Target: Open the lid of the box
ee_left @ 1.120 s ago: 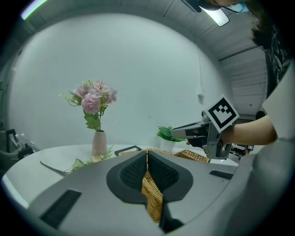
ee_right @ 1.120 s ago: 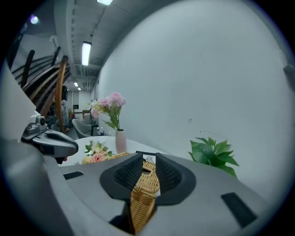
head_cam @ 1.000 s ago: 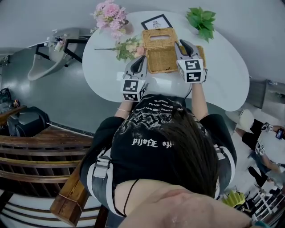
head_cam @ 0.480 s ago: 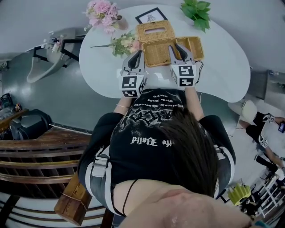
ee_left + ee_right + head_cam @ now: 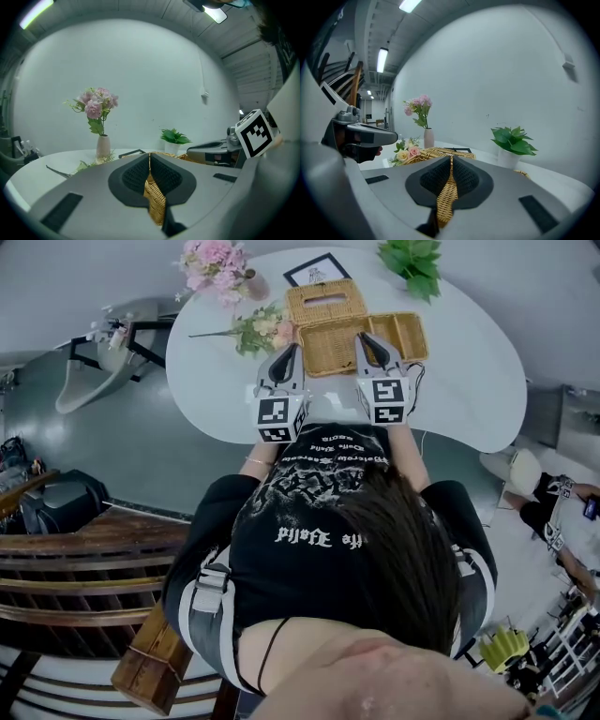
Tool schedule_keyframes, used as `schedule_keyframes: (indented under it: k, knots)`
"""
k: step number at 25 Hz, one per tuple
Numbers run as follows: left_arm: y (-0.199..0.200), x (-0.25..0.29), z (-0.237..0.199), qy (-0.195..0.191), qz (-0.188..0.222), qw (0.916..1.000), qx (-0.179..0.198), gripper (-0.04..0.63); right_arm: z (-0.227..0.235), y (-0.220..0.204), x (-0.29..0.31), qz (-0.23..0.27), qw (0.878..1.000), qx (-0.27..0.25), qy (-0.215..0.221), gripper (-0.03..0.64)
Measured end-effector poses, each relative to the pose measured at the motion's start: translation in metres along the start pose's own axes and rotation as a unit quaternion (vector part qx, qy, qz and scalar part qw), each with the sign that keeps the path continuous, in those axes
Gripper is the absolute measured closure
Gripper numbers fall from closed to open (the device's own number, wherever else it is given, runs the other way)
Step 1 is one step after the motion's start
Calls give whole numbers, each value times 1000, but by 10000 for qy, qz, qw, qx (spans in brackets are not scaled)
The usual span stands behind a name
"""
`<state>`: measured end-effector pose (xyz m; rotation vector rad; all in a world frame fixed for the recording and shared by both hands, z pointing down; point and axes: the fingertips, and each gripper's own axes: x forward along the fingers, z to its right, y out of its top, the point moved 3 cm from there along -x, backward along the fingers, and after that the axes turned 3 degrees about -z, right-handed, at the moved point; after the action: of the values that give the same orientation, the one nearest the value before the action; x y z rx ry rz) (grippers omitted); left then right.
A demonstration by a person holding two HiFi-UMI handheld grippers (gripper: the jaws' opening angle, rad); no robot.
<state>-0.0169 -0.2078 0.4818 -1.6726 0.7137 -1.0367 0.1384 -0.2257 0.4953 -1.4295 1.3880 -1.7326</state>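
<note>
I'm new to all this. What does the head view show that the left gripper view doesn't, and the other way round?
Only the head view: the person's black printed shirt and the brown wooden bench. Only the left gripper view: the left gripper, jaws closed on the wall of the woven wicker box, plus a ceiling light. Both: the pink flowers in a white vase, the green potted plant, the right gripper.

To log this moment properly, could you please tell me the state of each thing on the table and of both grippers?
Left gripper: jaws shut on box edge.
Right gripper: jaws shut on box edge.
Box: open, inside showing.
Lid: off the opening, behind the box.
Vase: upright, holding flowers.
Plant: upright.
Bouquet: lying flat.
</note>
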Motion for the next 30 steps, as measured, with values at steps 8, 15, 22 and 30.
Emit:
schedule_keyframes:
  k: [8, 15, 22, 30]
  knots:
    - [-3, -2, -3, 102, -16, 9999, -44, 571, -3, 3, -1, 100, 9999, 20, 125, 591]
    - [-3, -2, -3, 111, -22, 9999, -40, 571, -6, 5, 0, 108, 9997, -126, 176, 592]
    - [-6, -5, -8, 226, -32, 9997, -117, 571, -11, -2, -1, 27, 9995, -155, 289, 592]
    - [-12, -10, -6, 257, -66, 9995, -156, 571, -13, -7, -1, -37, 9988, -146, 462, 592]
